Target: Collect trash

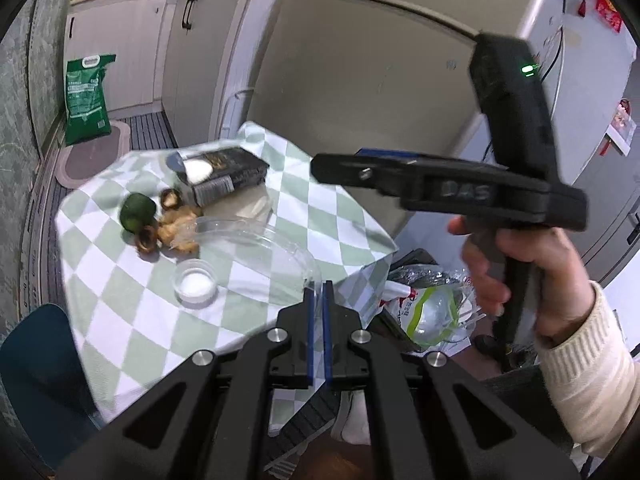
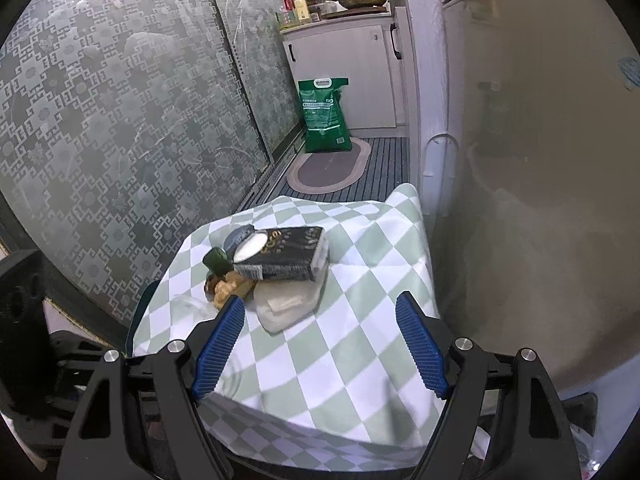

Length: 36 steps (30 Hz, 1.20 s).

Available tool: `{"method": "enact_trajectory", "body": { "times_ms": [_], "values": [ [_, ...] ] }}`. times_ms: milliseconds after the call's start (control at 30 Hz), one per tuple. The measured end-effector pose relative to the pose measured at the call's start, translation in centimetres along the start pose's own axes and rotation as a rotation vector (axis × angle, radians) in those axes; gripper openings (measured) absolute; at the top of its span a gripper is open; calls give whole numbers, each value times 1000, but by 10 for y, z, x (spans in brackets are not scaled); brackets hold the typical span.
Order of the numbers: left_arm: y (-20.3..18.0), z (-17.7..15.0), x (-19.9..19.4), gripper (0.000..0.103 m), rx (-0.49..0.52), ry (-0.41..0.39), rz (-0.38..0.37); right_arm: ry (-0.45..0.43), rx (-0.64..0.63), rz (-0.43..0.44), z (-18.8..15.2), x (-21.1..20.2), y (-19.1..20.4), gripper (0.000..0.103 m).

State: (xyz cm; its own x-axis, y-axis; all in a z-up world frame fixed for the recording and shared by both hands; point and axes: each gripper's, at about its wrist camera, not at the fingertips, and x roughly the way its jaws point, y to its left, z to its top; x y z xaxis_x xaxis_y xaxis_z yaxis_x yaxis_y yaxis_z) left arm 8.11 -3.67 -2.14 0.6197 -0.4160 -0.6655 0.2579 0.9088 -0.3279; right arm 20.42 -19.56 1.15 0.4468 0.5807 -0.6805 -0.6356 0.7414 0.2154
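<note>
On the checked cloth (image 2: 340, 344), a dark carton (image 2: 280, 254) lies flat; left gripper (image 1: 318, 292) fingers grip clear plastic (image 1: 256, 256), right gripper (image 2: 320, 320) fingers apart.

Checked table (image 2: 352, 360) with carton (image 2: 280, 254), scraps (image 1: 176, 228).

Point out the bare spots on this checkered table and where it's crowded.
Bare cloth lies on the tablecloth between the right gripper and the black carton, and along the edge toward the fridge. It is crowded around the carton, green fruit, peels and clear plastic container.
</note>
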Motion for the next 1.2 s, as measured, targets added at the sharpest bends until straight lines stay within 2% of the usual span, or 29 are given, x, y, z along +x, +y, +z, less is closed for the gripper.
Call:
{"method": "enact_trajectory", "body": {
  "times_ms": [200,400,633,767,1000,1200],
  "values": [
    [14,-3,-24,4,1,-36,53,14,-43,-26,8,20,22,80],
    [31,-4,-47,4,-13,-73,115,27,-77,-45,13,39,40,86],
    [46,-5,-64,4,-30,-88,144,52,-109,-67,16,62,54,91],
    [53,-6,-66,4,-43,-93,147,75,-120,-82,15,76,57,91],
    [61,-9,-72,4,-50,-98,163,69,-71,-93,22,91,53,91],
    [72,-13,-81,4,-68,-110,190,75,-80,-118,25,101,59,91]
  ]
}}
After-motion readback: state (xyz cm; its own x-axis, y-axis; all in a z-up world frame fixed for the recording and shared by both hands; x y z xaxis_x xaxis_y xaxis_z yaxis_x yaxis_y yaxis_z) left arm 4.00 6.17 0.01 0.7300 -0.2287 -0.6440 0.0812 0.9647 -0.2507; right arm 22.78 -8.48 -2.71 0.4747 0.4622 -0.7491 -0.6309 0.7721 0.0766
